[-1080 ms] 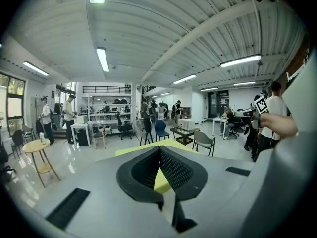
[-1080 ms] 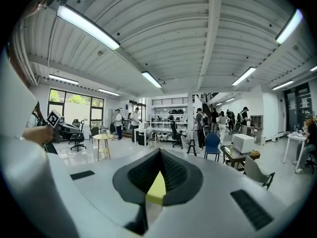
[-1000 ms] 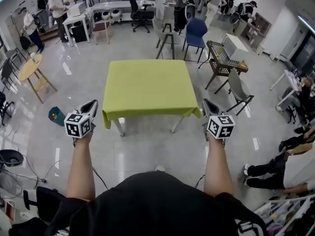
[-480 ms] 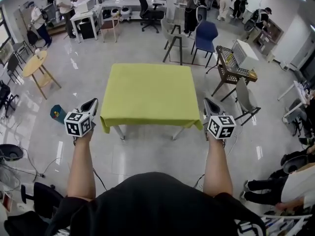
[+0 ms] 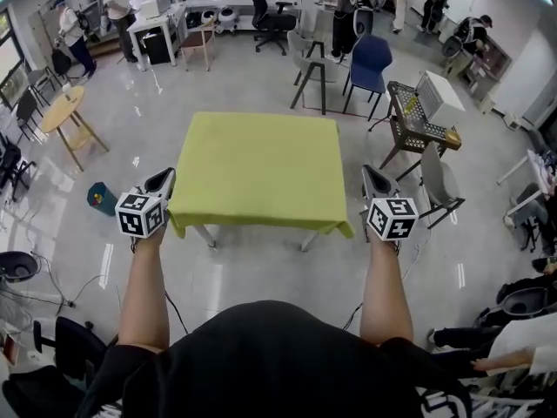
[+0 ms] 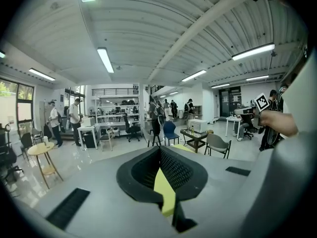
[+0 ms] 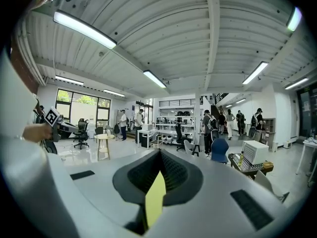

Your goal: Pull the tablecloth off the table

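head view first: the left gripper (image 5: 164, 179) and right gripper (image 5: 372, 178) were each held out on a bare forearm, one on either side of the square table's near edge, and both were closed up with nothing visibly pinched. each one had its black and white marker cube (image 5: 139, 214) sitting at the back. the tablecloth (image 5: 257, 168) was a plain yellow-green sheet lying flat and smooth over the whole top, with its near hem hanging down a little over the white table legs (image 5: 209, 235). the left gripper's tip was just beside the cloth's left edge and the right one just beside its right edge, and i couldn't see either actually touching it. the floor (image 5: 261, 273) was grey and glossy. left gripper view: the left gripper (image 6: 159, 150) had its jaws pressed together into a point, with dark ribbed pads set in a smooth grey shell. a thin yellow-green sliver showed in the seam, and i honestly couldn't tell if that was cloth or part of the tool. a round wooden table (image 6: 39, 149) stood off to the left. right gripper view: same deal, the right gripper (image 7: 159, 153) had its jaws together, the same textured black pads and the same yellow-green sliver in the seam, with a blue chair (image 7: 219, 149) out ahead.
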### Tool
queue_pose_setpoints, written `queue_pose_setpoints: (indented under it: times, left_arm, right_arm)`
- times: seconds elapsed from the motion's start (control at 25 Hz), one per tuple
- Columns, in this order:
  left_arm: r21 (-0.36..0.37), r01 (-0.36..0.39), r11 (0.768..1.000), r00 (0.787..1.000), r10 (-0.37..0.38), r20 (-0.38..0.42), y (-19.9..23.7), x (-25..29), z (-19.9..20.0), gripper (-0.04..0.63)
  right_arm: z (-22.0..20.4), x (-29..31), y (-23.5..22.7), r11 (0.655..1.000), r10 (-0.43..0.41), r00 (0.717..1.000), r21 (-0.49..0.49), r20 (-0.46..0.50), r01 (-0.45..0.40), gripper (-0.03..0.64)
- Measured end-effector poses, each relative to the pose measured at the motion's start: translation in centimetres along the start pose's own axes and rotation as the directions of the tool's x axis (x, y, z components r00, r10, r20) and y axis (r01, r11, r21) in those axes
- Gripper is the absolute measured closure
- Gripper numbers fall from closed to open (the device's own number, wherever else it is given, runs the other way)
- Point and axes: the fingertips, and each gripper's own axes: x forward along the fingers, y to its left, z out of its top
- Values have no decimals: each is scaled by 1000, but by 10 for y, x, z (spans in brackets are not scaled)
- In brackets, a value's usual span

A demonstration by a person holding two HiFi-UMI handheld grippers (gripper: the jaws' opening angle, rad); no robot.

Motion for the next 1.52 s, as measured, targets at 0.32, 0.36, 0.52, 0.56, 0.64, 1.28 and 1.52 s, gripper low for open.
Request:
queue_pose_setpoints:
  times: [0.32, 0.36, 0.52, 0.56, 0.64, 1.28, 1.52]
  left_arm:
    - [14, -45, 999, 998, 45, 34, -7, 18, 27, 574]
    - [16, -51, 999, 998, 50, 40, -6, 20, 28, 574]
    - [12, -80, 997, 994, 78, 82, 8, 30, 40, 574]
    - [12, -83, 996, 992, 82, 92, 12, 34, 43, 574]
    - [15, -86, 996, 991, 84, 107, 18, 42, 46, 574]
    - [42, -94, 995, 986, 88, 139, 154, 114, 57, 574]
    - [50, -70, 996, 990, 63, 128, 198, 148, 57, 574]
  right_arm:
    - [18, 17, -16, 999, -44, 998, -14, 37, 44, 604]
    - [19, 20, -14, 999, -45, 998, -22, 42, 46, 604]
    - [21, 37, 1, 996, -54, 997, -65, 52, 58, 604]
    - [21, 41, 3, 996, -58, 997, -70, 54, 62, 604]
    - [21, 48, 5, 995, -68, 996, -73, 57, 72, 604]
    - [55, 165, 38, 993, -109, 992, -41, 67, 112, 604]
    - [63, 206, 48, 990, -137, 988, -34, 66, 140, 604]
